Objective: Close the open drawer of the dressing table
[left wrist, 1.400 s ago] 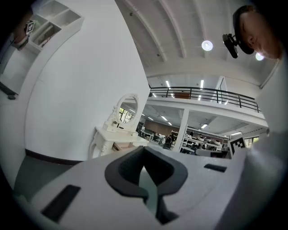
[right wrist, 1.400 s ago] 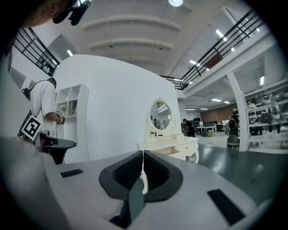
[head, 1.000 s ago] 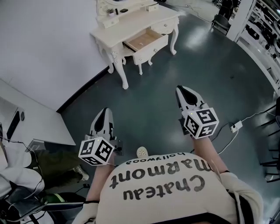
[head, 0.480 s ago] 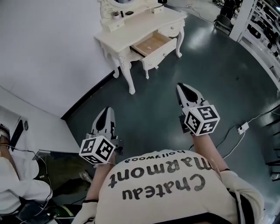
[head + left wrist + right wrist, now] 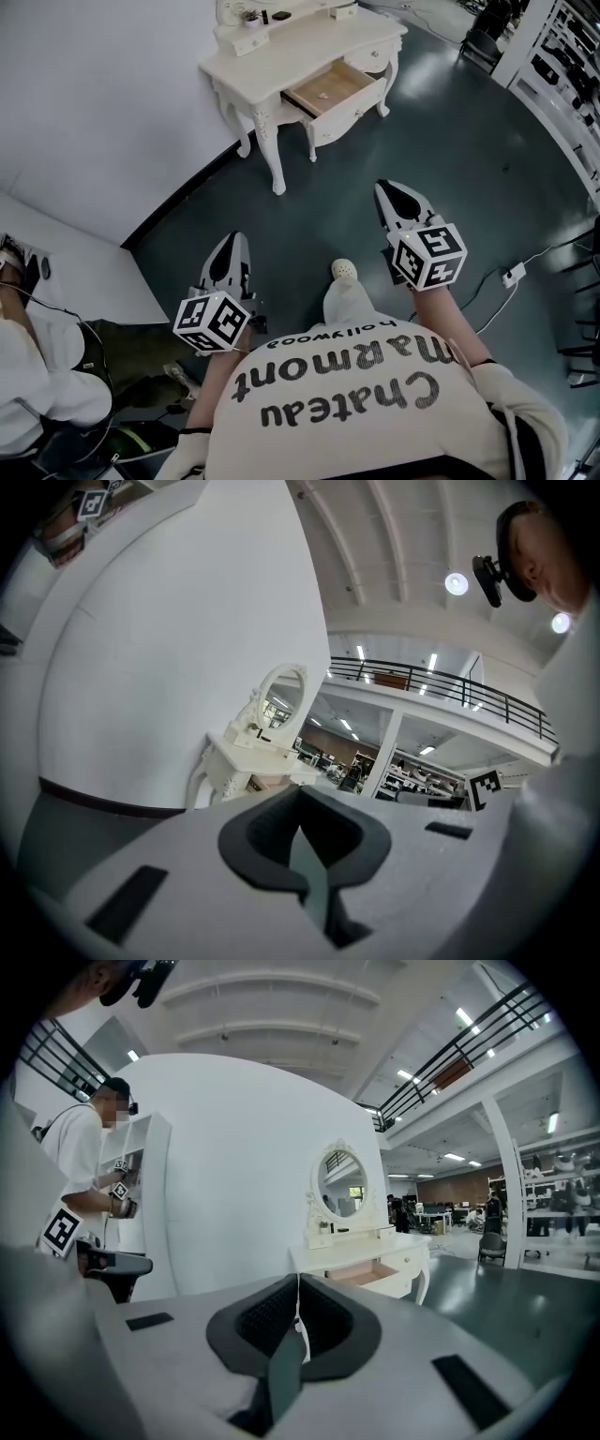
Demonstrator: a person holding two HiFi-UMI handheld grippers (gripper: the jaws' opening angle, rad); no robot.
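The table (image 5: 281,52) stood against the white wall at the top of the head view, with its drawer (image 5: 330,89) open and jutting out over the dark floor (image 5: 450,159). Both tools hung well apart from it, pointing its way. The left tool (image 5: 228,246) and the right tool (image 5: 388,190) each had 2 jaws pressed together, with nothing between them. An oval mirror (image 5: 339,1180) rose above the tabletop. Another person (image 5: 89,1152) stood at a white shelf.

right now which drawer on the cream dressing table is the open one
The wide middle drawer of the cream dressing table: it stands pulled out, its pale wooden bottom showing. The small drawer beside it, near the table's corner, sits flush.
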